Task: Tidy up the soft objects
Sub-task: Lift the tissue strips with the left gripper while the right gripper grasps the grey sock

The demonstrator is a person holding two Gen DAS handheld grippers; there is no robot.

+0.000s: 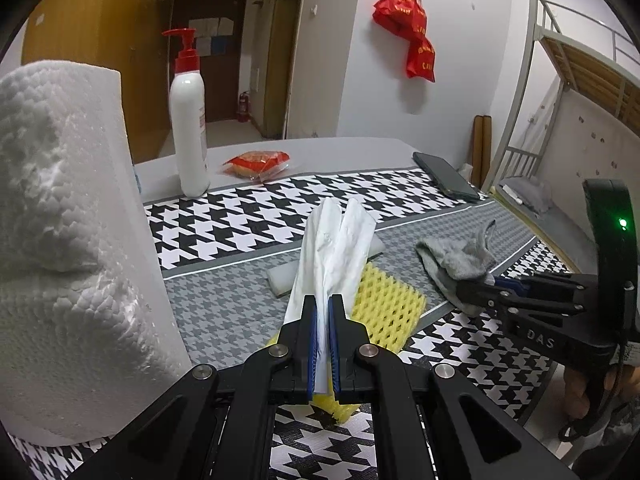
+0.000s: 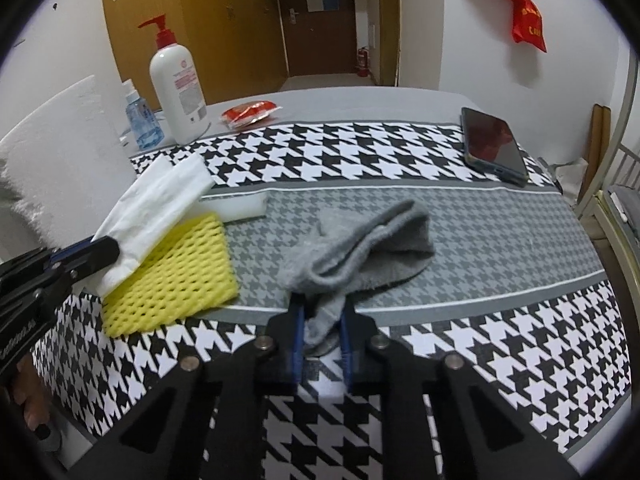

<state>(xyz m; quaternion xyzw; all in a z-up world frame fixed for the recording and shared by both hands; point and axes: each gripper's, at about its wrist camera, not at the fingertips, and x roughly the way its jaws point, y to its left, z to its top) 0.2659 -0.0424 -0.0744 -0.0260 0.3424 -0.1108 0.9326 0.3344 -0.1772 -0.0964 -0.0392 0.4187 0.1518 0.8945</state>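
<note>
Grey sock clamped in right gripper; left gripper clamps tissue over yellow sponge.

Crumpled grey sock beside yellow sponge

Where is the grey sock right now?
In the right wrist view the grey sock lies mid-table on the houndstooth cloth, right of the yellow foam net, its near end between the right gripper fingers.

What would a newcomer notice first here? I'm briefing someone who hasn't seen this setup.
The left gripper shut on a white tissue, held over a yellow foam net. Right of that, the right gripper straddles a crumpled grey sock on the houndstooth cloth. A big paper towel roll looms far left.
</note>
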